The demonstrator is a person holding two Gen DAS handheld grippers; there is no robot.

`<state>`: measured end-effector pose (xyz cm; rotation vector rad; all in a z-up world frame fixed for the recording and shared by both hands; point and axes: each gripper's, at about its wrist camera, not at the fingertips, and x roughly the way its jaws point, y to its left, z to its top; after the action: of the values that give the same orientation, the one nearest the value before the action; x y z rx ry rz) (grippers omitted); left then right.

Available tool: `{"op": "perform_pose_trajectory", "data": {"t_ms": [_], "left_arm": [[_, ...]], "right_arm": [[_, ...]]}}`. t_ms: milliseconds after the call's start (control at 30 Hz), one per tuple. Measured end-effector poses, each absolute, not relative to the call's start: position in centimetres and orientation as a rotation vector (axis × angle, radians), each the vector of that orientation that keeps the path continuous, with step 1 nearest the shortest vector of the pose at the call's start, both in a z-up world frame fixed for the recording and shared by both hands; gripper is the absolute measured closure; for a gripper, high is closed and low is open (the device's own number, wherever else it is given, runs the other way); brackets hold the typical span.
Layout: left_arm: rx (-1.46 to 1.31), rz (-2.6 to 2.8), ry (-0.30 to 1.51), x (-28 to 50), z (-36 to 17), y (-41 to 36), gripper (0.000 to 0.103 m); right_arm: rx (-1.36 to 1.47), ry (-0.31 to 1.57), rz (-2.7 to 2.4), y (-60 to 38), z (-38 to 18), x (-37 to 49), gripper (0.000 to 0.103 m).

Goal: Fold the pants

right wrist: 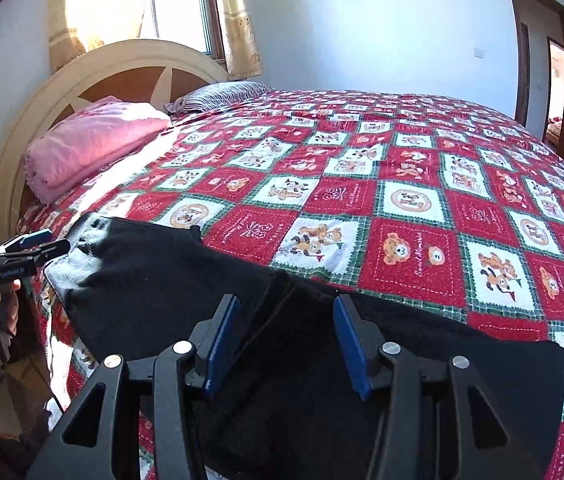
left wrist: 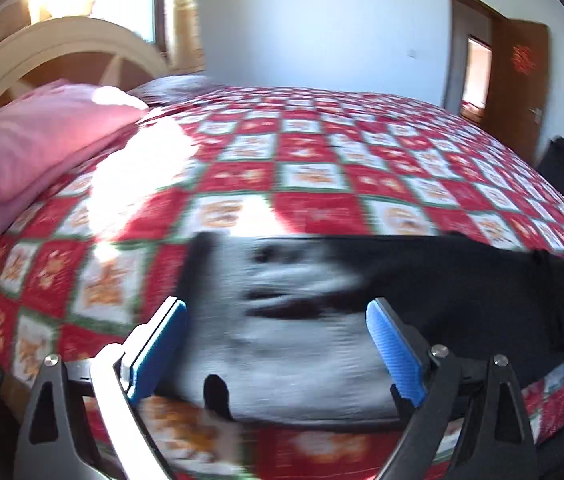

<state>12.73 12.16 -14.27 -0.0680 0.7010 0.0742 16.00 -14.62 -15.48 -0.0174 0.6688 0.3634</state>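
In the left wrist view, blurred, the left gripper (left wrist: pixel 277 344) hovers wide open, holding nothing, over the grey waist end of the pants (left wrist: pixel 422 280) near the bedspread (left wrist: pixel 322 168) edge. In the right wrist view, the right gripper (right wrist: pixel 286 336) also gapes empty above the black legs. Best to pinch both layers together at each end before lifting.

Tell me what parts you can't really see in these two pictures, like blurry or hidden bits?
- Left wrist view: the grey waistband end of the pants is motion-blurred, so its details are unreadable.
- Left wrist view: the bedspread pictures are smeared.
- Right wrist view: the pants' near edge is hidden behind the right claw.
- Right wrist view: the left claw is small and side-on at the frame edge.
- Both views: the doorway room is too small.
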Motion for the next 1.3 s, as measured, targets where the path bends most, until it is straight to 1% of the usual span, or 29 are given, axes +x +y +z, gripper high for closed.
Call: {"op": "perform_pose_trajectory", "data": {"t_ms": [133, 167, 267, 300, 333, 400, 433, 467, 500, 533, 700, 800, 900, 933, 1000, 1067, 1100, 1133, 1167, 1233, 1300], "left_arm": [[-0.241, 0.103, 0.702, 12.6, -16.1, 16.8, 0.008], [-0.283, 0.091, 0.712, 12.6, -16.6, 17.3, 0.008], [-0.363, 0.052, 0.724, 12.7, -18.0, 17.8, 0.009], [-0.385, 0.049, 0.743, 12.7, -18.5, 17.8, 0.011], [-0.413, 0.048, 0.753, 12.7, -18.9, 17.9, 0.014], [-0.424, 0.051, 0.732, 12.1, -18.9, 17.8, 0.017], [-0.410, 0.054, 0.738, 12.1, -18.8, 17.5, 0.023], [-0.402, 0.059, 0.738, 12.0, -18.7, 17.4, 0.033], [-0.406, 0.070, 0.739, 11.9, -18.5, 17.3, 0.037], [-0.405, 0.089, 0.745, 12.0, -18.5, 17.3, 0.038], [-0.389, 0.159, 0.748, 11.4, -18.6, 16.5, 0.041], [-0.391, 0.181, 0.741, 11.2, -18.7, 16.3, 0.041], [-0.381, 0.174, 0.736, 11.5, -19.2, 16.7, 0.032], [-0.397, 0.162, 0.727, 11.4, -19.3, 16.9, 0.030], [-0.374, 0.145, 0.723, 11.5, -19.4, 16.7, 0.031], [-0.341, 0.138, 0.728, 11.5, -19.1, 16.4, 0.042], [-0.341, 0.138, 0.733, 11.5, -18.9, 16.4, 0.044], [-0.349, 0.135, 0.734, 11.5, -18.7, 16.5, 0.050], [-0.359, 0.132, 0.732, 11.5, -18.4, 16.5, 0.054], [-0.374, 0.150, 0.735, 11.3, -18.0, 16.5, 0.056], [-0.379, 0.170, 0.731, 11.1, -17.6, 16.3, 0.062]], "right_arm": [[-0.047, 0.674, 0.375, -13.8, -15.8, 15.0, 0.049], [-0.061, 0.677, 0.375, -13.5, -16.0, 14.8, 0.046], [-0.099, 0.682, 0.369, -13.1, -16.7, 14.3, 0.046], [-0.101, 0.687, 0.367, -13.0, -16.9, 14.3, 0.046], [-0.098, 0.693, 0.367, -13.1, -17.1, 14.4, 0.046], [-0.092, 0.695, 0.367, -13.2, -17.2, 14.3, 0.046], [-0.093, 0.693, 0.365, -13.2, -17.2, 14.3, 0.046], [-0.094, 0.692, 0.363, -13.3, -17.2, 14.3, 0.046], [-0.093, 0.691, 0.362, -13.3, -17.2, 14.3, 0.046], [-0.091, 0.691, 0.361, -13.4, -17.2, 14.3, 0.046], [-0.092, 0.691, 0.358, -13.5, -17.3, 14.3, 0.046], [-0.090, 0.697, 0.354, -13.6, -17.5, 14.5, 0.046], [-0.091, 0.706, 0.347, -13.6, -17.9, 14.7, 0.046], [-0.090, 0.709, 0.346, -13.7, -18.0, 14.8, 0.046], [-0.092, 0.709, 0.345, -13.7, -18.2, 14.8, 0.046], [-0.100, 0.706, 0.342, -13.6, -18.3, 14.8, 0.046], [-0.103, 0.704, 0.341, -13.6, -18.3, 14.7, 0.046], [-0.104, 0.702, 0.339, -13.6, -18.2, 14.7, 0.046], [-0.101, 0.698, 0.337, -13.7, -18.2, 14.7, 0.046], [-0.095, 0.688, 0.331, -13.9, -17.9, 14.7, 0.046], [-0.089, 0.677, 0.325, -14.1, -17.6, 14.6, 0.046]]}}
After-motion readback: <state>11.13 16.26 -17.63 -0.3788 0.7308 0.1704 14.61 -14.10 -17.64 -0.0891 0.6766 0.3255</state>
